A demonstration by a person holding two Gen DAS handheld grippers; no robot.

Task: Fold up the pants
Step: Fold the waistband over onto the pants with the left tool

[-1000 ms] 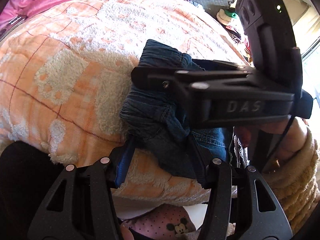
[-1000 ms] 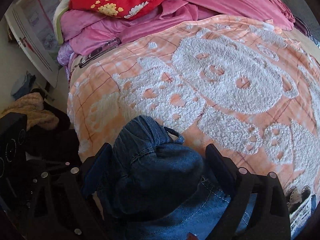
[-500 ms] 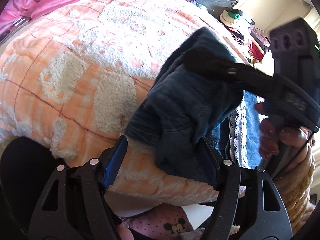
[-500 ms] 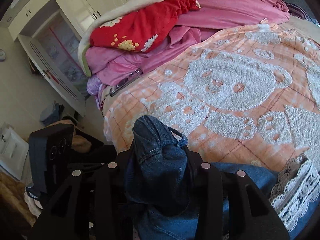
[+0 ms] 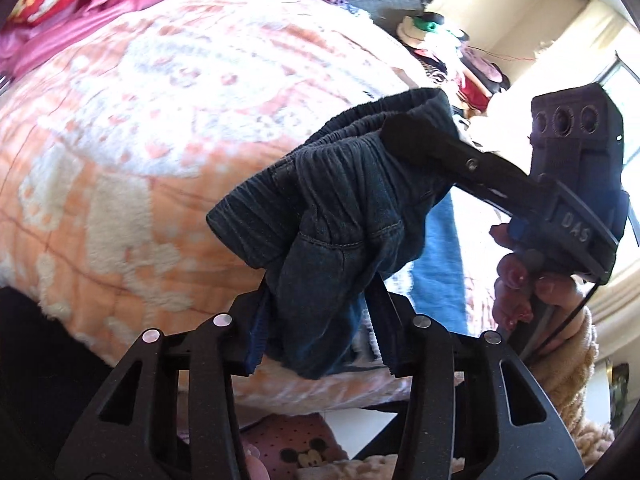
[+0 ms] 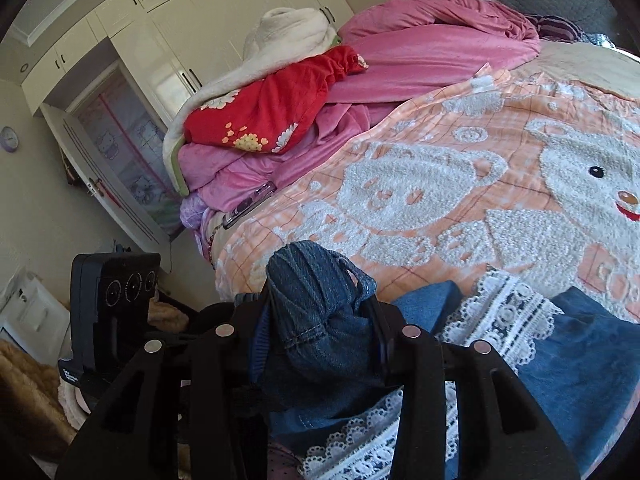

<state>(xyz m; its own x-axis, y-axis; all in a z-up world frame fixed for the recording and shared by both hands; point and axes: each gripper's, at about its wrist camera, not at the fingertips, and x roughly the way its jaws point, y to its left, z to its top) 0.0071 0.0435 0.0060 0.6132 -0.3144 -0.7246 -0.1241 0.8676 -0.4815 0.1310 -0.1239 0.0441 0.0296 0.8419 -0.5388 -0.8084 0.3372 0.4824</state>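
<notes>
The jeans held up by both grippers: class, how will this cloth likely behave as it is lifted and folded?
The jeans are probably floppy: they bunch and sag between the left gripper and right gripper. The thick denim likely creases bulkily. The lace trim might snag.

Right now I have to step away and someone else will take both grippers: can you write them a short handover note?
Left gripper: jaws closing, with bunched dark denim of the pants between them.
Right gripper: shut on another bunch of the same waistband end.
Both hold that end lifted over the near edge of the bed; the rest, with white lace trim, trails onto the orange bear blanket.
Done: the pants are gripped in two places.
Left: probably spread them flat on the blanket, then fold.
</notes>
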